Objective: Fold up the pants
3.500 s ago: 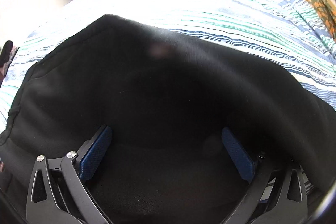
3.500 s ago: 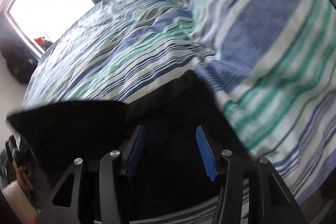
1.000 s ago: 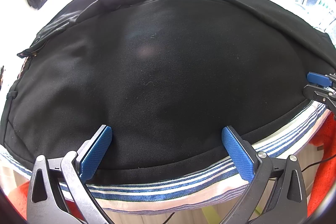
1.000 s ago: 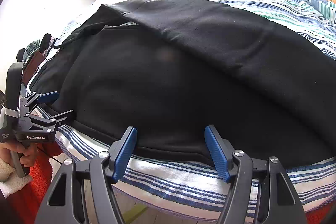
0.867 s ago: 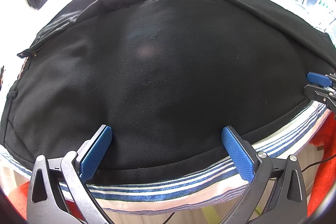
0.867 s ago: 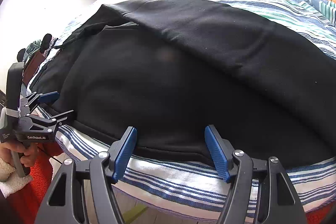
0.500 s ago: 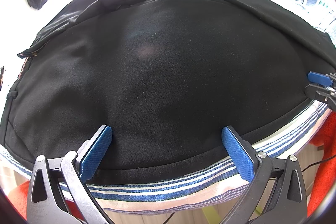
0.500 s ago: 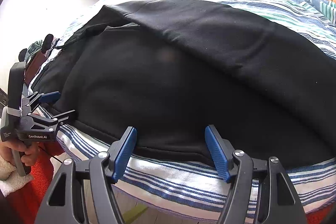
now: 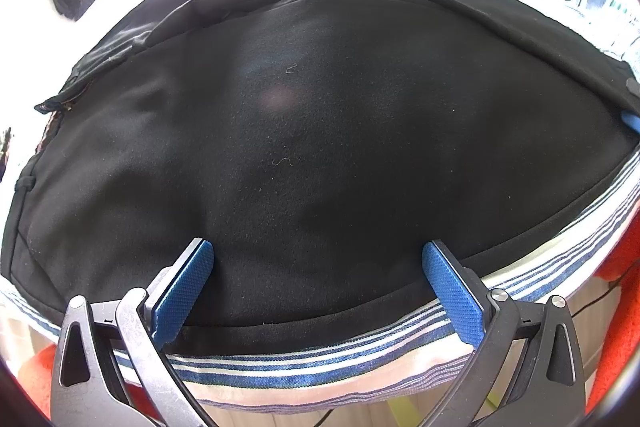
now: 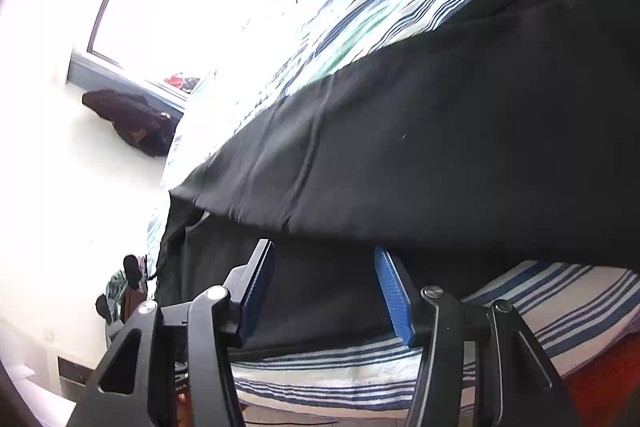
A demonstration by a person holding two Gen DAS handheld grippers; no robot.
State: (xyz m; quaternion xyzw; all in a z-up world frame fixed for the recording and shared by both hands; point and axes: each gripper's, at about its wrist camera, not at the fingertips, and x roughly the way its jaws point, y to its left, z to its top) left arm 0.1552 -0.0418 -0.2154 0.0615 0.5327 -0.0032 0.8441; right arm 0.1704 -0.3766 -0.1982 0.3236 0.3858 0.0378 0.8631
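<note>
While both grippers hover at the bed [image 9: 320, 367] edge, the pants [image 9: 320, 147] lie flat just ahead of the jaws. The left gripper [image 9: 318, 291] stands spread and empty. The right gripper [image 10: 324, 291] has just been narrowing, nothing pinched yet. I judge the next fold needs a grip on the near hem. No writing is readable.
</note>
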